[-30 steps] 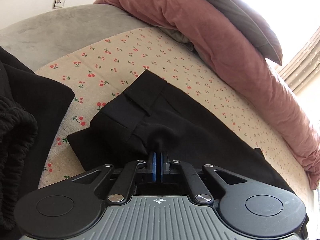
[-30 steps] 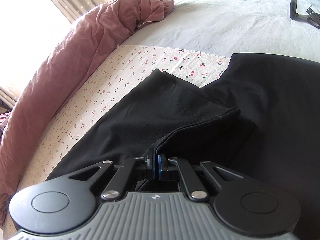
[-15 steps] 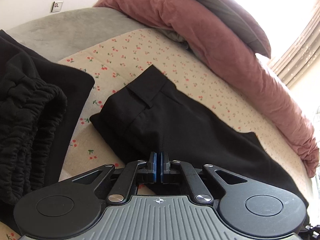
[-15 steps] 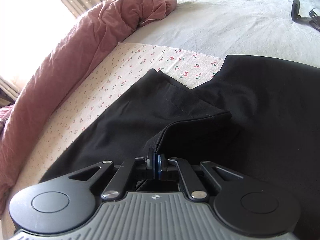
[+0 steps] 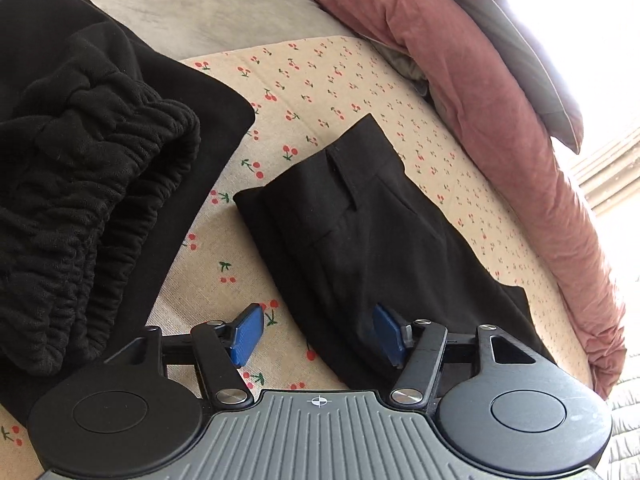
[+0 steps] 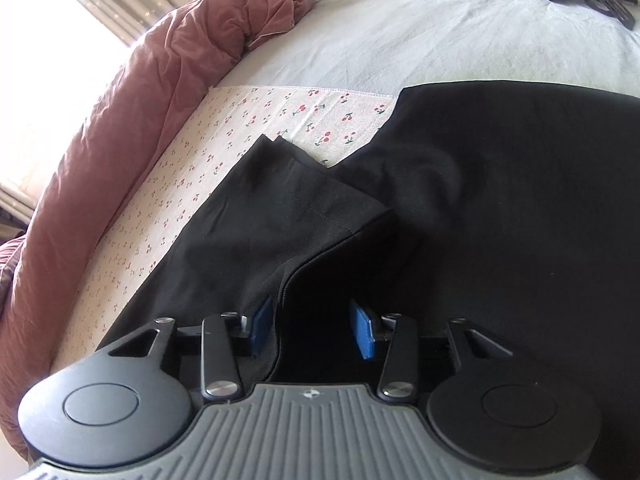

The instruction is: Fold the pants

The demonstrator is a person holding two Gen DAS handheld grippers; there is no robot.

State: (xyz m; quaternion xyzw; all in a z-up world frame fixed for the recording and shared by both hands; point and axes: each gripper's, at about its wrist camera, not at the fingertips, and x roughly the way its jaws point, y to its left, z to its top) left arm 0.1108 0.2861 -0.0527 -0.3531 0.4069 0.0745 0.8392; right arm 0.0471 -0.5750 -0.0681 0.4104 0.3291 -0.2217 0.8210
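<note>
Both grippers, left (image 5: pixel 318 336) and right (image 6: pixel 312 330), opening, releasing pants (image 5: pixel 360 240) lengthwise on cherry sheet (image 5: pixel 320 80). Fabric between jaws, pads clear. Withdraw straight back, avoid dragging fold.

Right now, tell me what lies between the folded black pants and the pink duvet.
Only bare cherry-print sheet separates the folded black pants from the pink duvet, clearest in the left wrist view.

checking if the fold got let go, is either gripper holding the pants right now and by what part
Nothing is held. The left gripper and the right gripper are both opening, pads clear of the cloth; the black pants lie on the cherry-print sheet.
</note>
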